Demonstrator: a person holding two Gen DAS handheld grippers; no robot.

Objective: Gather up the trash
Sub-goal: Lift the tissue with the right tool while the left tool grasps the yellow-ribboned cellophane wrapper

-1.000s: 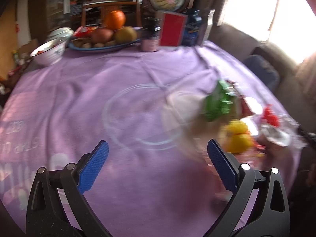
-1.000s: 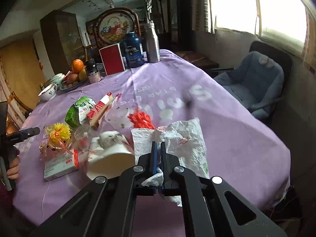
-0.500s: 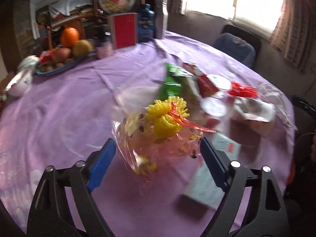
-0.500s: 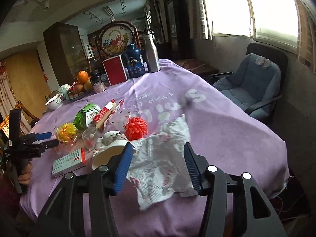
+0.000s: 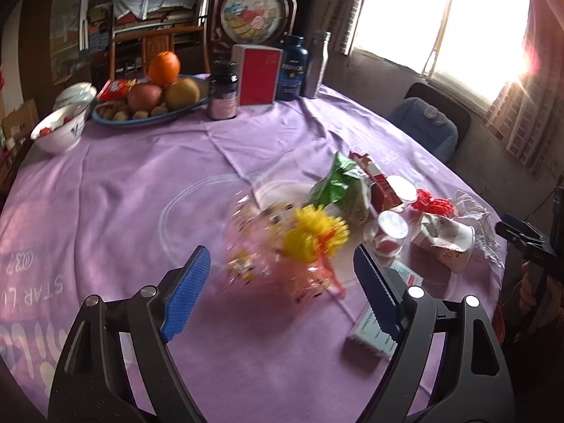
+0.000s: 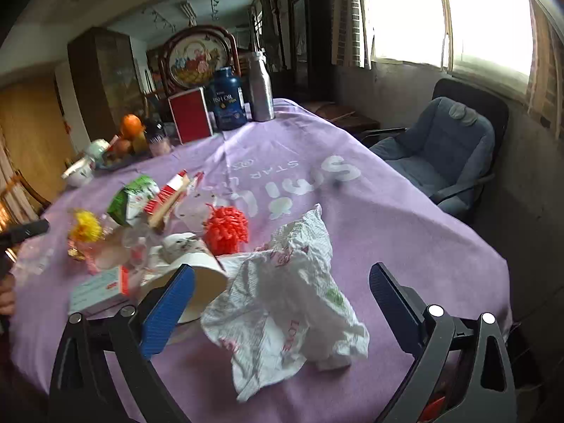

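A pile of trash lies on the purple tablecloth (image 5: 141, 190). My left gripper (image 5: 280, 253) hangs just short of a blurred cellophane bundle with a yellow flower (image 5: 310, 236); its jaws are opening and the pads do not touch it. Beyond it lie a green wrapper (image 5: 338, 183), a red carton (image 5: 379, 183), a clear cup (image 5: 386, 232), a paper cup (image 5: 444, 239) and a medicine box (image 5: 373, 331). My right gripper (image 6: 282, 270) is opening wide, and a crumpled white plastic bag (image 6: 285, 296) lies loose on the cloth between its fingers. A red pompom (image 6: 225, 229) sits behind the bag.
At the far side stand a fruit plate (image 5: 105, 121), a white bowl (image 5: 56, 134), a red box (image 5: 257, 74), a dark jar (image 5: 222, 95) and two bottles. A blue armchair (image 6: 440, 148) stands beyond the table's right edge. A person's hand shows at the left edge.
My right gripper went from shut on the white bag to wide open; the bag dropped and spread on the cloth. The left view swung to the trash pile, bringing the flower bundle before its jaws.
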